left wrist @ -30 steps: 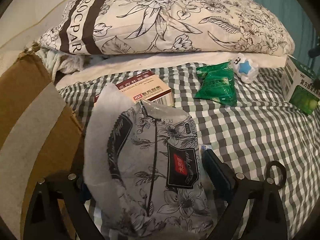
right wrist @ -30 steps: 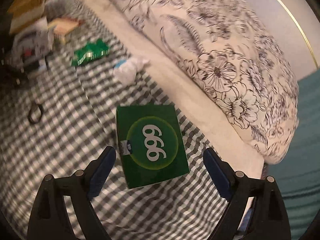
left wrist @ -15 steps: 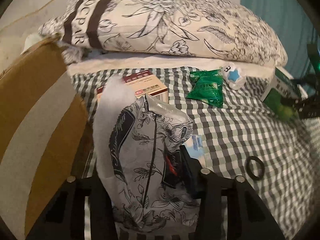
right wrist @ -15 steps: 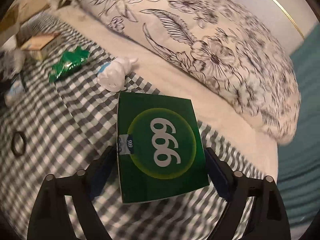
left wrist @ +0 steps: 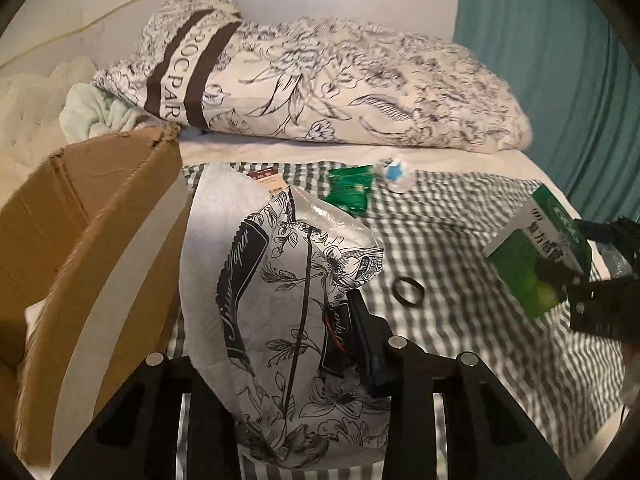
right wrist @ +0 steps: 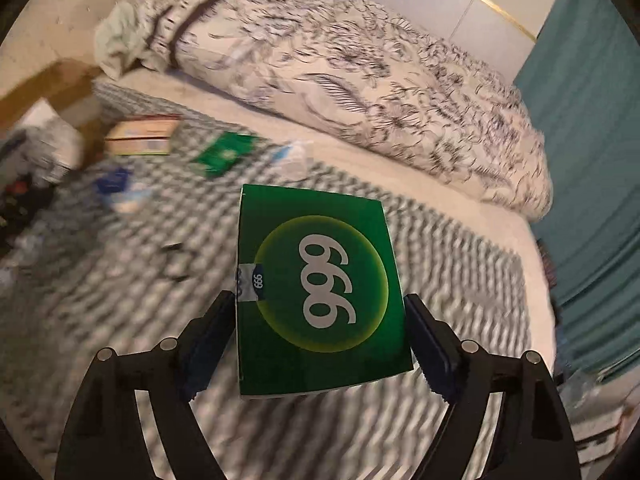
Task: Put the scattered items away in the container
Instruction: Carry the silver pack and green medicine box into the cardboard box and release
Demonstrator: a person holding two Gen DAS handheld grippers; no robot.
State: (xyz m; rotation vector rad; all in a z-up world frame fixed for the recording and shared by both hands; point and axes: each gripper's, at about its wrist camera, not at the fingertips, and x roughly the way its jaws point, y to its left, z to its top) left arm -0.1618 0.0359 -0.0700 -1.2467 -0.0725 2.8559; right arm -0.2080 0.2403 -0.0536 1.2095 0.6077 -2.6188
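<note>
My left gripper [left wrist: 280, 344] is shut on a floral tissue pack [left wrist: 292, 304] and holds it up beside the open cardboard box [left wrist: 92, 232] at the left. My right gripper [right wrist: 320, 336] is shut on a green "999" medicine box [right wrist: 320, 292], lifted above the checked bedspread; the same box shows at the right of the left wrist view [left wrist: 540, 260]. Left on the bed are a red-and-cream medicine box [right wrist: 140, 136], a green sachet [left wrist: 350, 190], a small white-and-blue toy [left wrist: 396, 172] and a black ring [left wrist: 408, 291].
A large floral pillow [left wrist: 320, 92] lies along the back of the bed. A pale green cloth [left wrist: 92, 112] sits behind the cardboard box. A teal curtain [left wrist: 560, 80] hangs at the right. A blue-and-white packet [right wrist: 120, 192] lies on the bedspread.
My left gripper has risen with the tissue pack and swung toward the cardboard box. My right gripper has closed on the green box and lifted it off the bed.
</note>
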